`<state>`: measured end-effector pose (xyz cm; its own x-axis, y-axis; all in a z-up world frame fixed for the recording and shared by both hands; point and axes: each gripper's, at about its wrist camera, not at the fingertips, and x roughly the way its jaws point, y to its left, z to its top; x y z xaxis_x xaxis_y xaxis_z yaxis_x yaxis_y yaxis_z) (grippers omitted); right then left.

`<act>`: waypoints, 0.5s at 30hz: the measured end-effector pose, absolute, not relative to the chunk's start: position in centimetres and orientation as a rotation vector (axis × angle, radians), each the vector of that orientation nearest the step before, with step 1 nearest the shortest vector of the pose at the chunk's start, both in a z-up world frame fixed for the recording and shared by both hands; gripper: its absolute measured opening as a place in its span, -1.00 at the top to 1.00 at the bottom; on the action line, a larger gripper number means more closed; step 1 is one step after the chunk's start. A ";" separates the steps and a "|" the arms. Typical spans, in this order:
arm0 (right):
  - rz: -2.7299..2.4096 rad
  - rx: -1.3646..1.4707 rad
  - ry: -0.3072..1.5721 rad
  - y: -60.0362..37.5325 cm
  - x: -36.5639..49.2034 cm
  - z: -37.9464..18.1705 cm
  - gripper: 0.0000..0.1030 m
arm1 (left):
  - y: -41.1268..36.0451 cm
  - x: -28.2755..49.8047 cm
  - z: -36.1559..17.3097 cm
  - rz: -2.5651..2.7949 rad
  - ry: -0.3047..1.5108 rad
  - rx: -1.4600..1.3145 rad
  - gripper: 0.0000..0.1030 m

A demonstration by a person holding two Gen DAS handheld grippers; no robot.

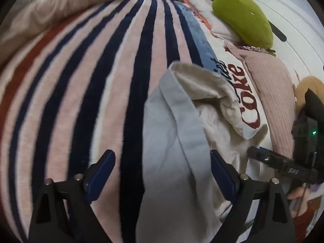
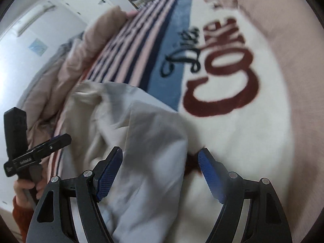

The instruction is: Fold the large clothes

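Observation:
A pale grey-blue garment with a cream lining [image 1: 178, 125] lies crumpled on a striped blanket [image 1: 85, 77]. It also shows in the right wrist view [image 2: 137, 133]. My left gripper [image 1: 162, 162] is open, its blue pads either side of the garment's grey panel, not closed on it. My right gripper [image 2: 160, 162] is open above the garment's right edge, empty. The right gripper's black body shows at the right edge of the left wrist view [image 1: 283, 162]; the left gripper shows at the left of the right wrist view [image 2: 38, 149].
The blanket carries a red "Coke" logo [image 2: 220, 77] on white. A green cushion [image 1: 245, 20] and a pink knitted cloth [image 1: 275, 93] lie at the right. A beige duvet [image 1: 50, 12] is bunched at the far left. A white wall [image 2: 40, 30] stands behind.

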<state>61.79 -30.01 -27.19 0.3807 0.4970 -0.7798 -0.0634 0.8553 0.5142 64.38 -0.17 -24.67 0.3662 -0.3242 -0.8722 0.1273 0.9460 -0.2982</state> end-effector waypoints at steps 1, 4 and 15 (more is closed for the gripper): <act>0.381 0.408 1.119 -29.6 62.2 -27.5 -0.46 | -0.3 64.5 -25.4 -0.309 1.183 -0.199 -0.27; 0.403 0.350 1.110 -28.4 62.4 -27.0 0.49 | -1.4 63.8 -25.9 -0.318 1.187 -0.143 0.59; 0.484 0.259 0.746 -26.9 53.1 -13.2 0.89 | -1.7 51.8 -12.8 -0.398 0.821 -0.030 0.88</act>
